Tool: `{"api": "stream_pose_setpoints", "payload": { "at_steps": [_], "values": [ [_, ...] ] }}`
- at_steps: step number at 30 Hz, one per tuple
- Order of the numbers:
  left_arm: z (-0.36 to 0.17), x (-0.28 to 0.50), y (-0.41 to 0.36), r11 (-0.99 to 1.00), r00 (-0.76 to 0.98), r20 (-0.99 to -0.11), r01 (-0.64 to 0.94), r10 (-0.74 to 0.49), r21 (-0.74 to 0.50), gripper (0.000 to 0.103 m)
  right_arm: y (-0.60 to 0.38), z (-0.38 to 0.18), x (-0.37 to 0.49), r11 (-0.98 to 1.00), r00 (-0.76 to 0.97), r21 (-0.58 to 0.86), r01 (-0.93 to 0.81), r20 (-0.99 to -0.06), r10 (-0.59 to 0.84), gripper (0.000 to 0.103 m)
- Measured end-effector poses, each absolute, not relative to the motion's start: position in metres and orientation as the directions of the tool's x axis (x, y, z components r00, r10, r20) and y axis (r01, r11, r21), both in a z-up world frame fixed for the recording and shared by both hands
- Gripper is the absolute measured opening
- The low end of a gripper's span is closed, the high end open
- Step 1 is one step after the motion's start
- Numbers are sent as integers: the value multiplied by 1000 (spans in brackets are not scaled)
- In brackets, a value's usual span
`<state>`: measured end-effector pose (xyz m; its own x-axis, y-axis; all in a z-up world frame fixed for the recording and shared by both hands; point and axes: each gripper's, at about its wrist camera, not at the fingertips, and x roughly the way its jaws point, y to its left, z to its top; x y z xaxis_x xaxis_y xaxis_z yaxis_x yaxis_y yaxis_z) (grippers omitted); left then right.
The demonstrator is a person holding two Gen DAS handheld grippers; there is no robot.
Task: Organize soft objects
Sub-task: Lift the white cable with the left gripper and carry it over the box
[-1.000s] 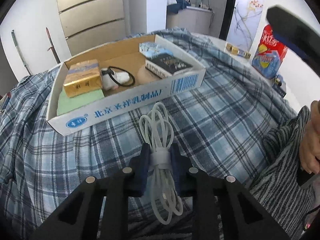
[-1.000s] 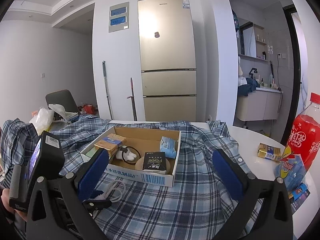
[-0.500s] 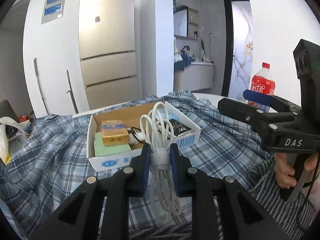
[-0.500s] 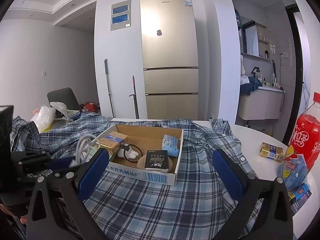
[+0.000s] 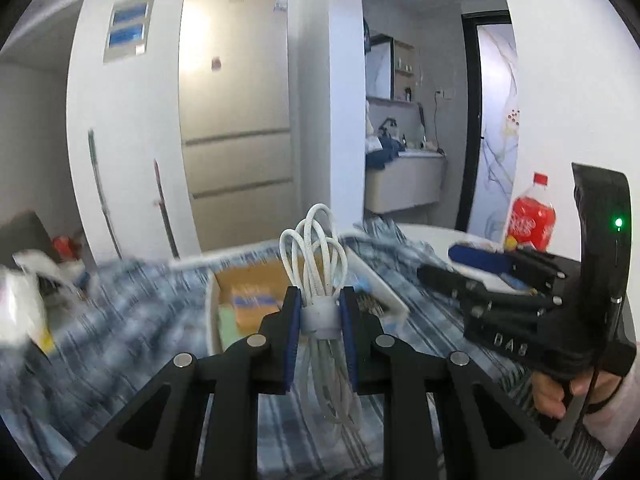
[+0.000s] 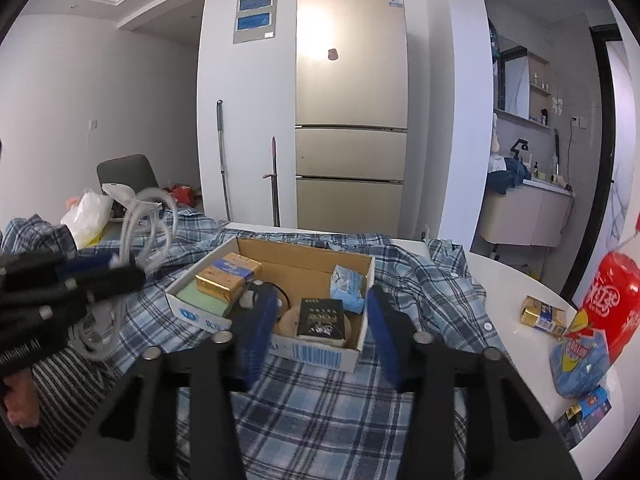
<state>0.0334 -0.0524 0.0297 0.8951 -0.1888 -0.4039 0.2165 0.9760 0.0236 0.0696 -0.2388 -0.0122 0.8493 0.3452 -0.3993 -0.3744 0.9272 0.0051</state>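
Clamping a coiled white cable (image 5: 318,280) at its grey band, the left gripper (image 5: 319,332) holds the bundle upright in the air, loops rising above the blue pads and loose ends hanging below; in the right wrist view the same gripper sits at the far left with the cable (image 6: 140,232) raised above the plaid shirt (image 6: 328,392) that covers the tabletop (image 6: 516,300); to its right a cardboard box (image 6: 316,354) rests on the shirt, holding a gold packet (image 6: 226,278) stacked on a green block (image 6: 202,300) at its left end, a black band (image 6: 276,294) and a black packet (image 6: 320,318) in the middle, and a pale blue tissue pack (image 6: 347,286) near its right wall; the right gripper (image 6: 318,332) hangs in front of the box with its jaws parted and nothing between them; farther right on the bare tabletop lie a small gold box (image 6: 542,314), a blue snack bag (image 6: 580,360) and a red bottle (image 6: 610,300).
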Motion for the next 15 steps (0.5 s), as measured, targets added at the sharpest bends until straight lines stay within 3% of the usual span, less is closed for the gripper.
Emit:
{"api": "stream_pose_setpoints", "payload": {
  "at_steps": [4,7,15],
  "values": [
    [60,54,-52,976,908,-373,217,-189,32,21,-228,10,81,927,849,7,-375,-400,346,44],
    [71,86,-43,970,890,-387,232,-240,-68,21,-219,27,98,934,857,-1,-356,-399,327,44],
    [35,150,-55,983,864,-471,174,-179,-55,21,-221,15,159,944,801,113,-309,-504,322,44]
  ]
}}
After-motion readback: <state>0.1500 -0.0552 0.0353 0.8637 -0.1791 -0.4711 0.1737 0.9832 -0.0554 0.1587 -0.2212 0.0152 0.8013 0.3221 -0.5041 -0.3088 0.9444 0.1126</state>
